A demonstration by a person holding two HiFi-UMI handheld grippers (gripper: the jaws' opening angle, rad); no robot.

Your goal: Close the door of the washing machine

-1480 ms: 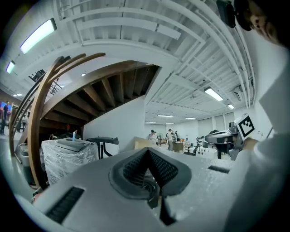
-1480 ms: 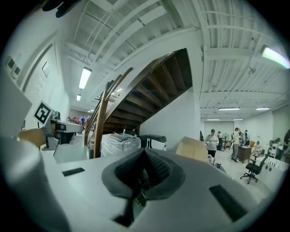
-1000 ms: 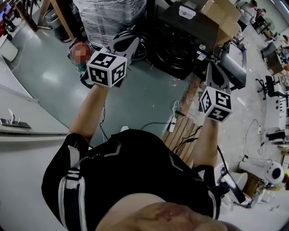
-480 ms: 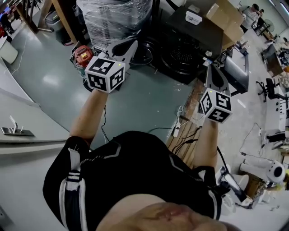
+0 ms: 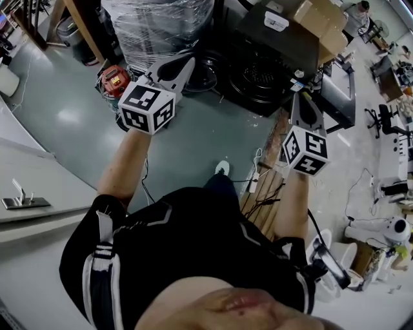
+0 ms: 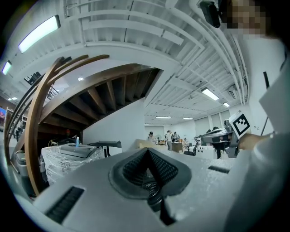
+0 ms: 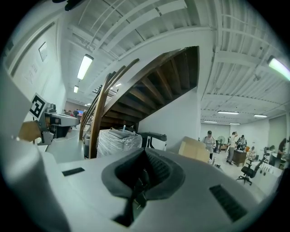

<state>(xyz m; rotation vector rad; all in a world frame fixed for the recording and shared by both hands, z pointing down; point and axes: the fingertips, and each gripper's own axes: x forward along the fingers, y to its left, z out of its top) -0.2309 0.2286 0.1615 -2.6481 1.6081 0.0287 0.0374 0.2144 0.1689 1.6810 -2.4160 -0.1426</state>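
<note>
The person stands on the green floor [image 5: 77, 122] with both arms held out in front, one tool in each hand, both pointing about level. The left tool [image 5: 182, 63] has its jaws pressed together with nothing between them, as the left gripper view shows [image 6: 147, 150]. The right tool [image 5: 302, 98] also has its jaws together and is empty [image 7: 144, 153].

The black washing machine [image 5: 274, 45] stands ahead on the floor, between the two tools in the head view and well apart from both. Its round drum opening faces the person. A dark ring just left of that opening appears to be the door [image 5: 201, 72], swung open.

A plastic-wrapped pallet [image 5: 161, 26] stands to the machine's left and a cardboard box [image 5: 319, 19] to its right. A white power strip [image 5: 253, 176] lies near the person's shoe [image 5: 221, 167].
</note>
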